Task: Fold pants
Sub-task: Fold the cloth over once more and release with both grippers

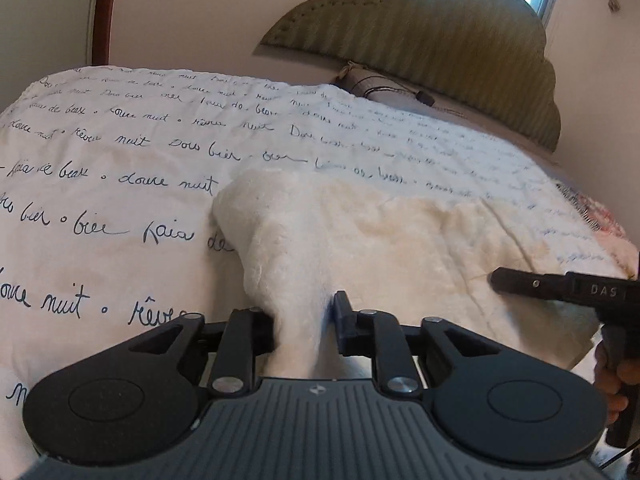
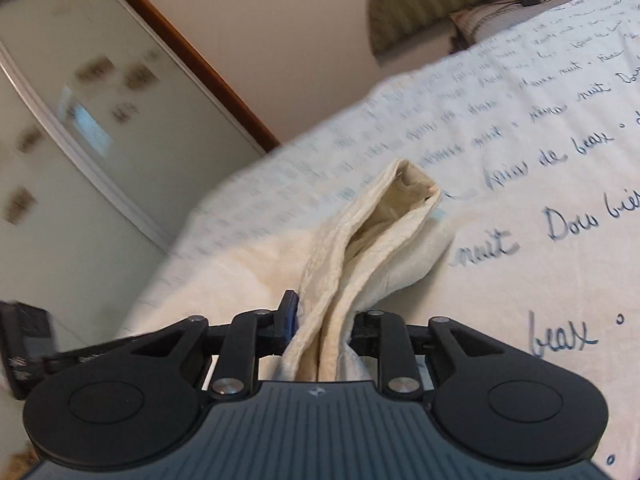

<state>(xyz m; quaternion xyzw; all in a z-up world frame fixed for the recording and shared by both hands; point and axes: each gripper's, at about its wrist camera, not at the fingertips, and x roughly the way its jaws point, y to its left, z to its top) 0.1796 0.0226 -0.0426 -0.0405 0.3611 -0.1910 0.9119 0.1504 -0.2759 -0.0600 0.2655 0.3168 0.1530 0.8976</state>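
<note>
Cream-white pants [image 1: 360, 240] lie on the bed, partly lifted. My left gripper [image 1: 302, 320] is shut on a bunched fold of the pants, which rises from the jaws toward the bed. My right gripper [image 2: 324, 322] is shut on another part of the pants [image 2: 376, 240], a folded strip ending in an open hem. The right gripper's body [image 1: 580, 292] shows at the right edge of the left wrist view, held in a hand, beside the cloth.
The bed cover [image 1: 120, 160] is white with dark handwritten script. A padded green headboard [image 1: 440, 40] and a pillow [image 1: 384, 84] are at the far end. A mirrored wardrobe door [image 2: 80, 120] stands left of the bed.
</note>
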